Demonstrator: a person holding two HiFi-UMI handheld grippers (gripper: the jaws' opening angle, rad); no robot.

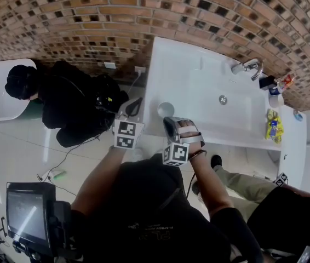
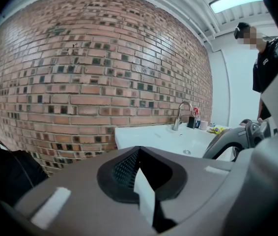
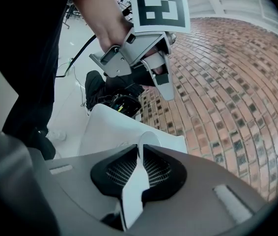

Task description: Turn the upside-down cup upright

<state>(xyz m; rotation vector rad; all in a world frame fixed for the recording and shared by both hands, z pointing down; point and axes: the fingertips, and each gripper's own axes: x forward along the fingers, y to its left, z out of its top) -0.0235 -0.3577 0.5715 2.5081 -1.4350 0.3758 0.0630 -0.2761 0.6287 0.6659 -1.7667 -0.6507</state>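
Head view: cup near the worktop's front left corner, both jaws empty

Head view places the cup (image 1: 166, 109) on the white worktop (image 1: 183, 73), close to its left edge and front corner, well apart from the basin (image 1: 227, 111) and faucet (image 1: 248, 66). The right gripper (image 1: 170, 124) hovers just beside the cup, and the left gripper (image 1: 137, 103) is off the worktop's left edge. Each gripper's own view shows its jaws pressed together with nothing between them.

The cup looks small, light and rigid, with a smooth and probably slippery wall. A pinch across the side wall, low enough to avoid tipping it, seems the likeliest hold.

From above the cup appears only as a pale ring, so whether its base or mouth faces up cannot be told. In the right gripper view the jaws' tips largely cover it.
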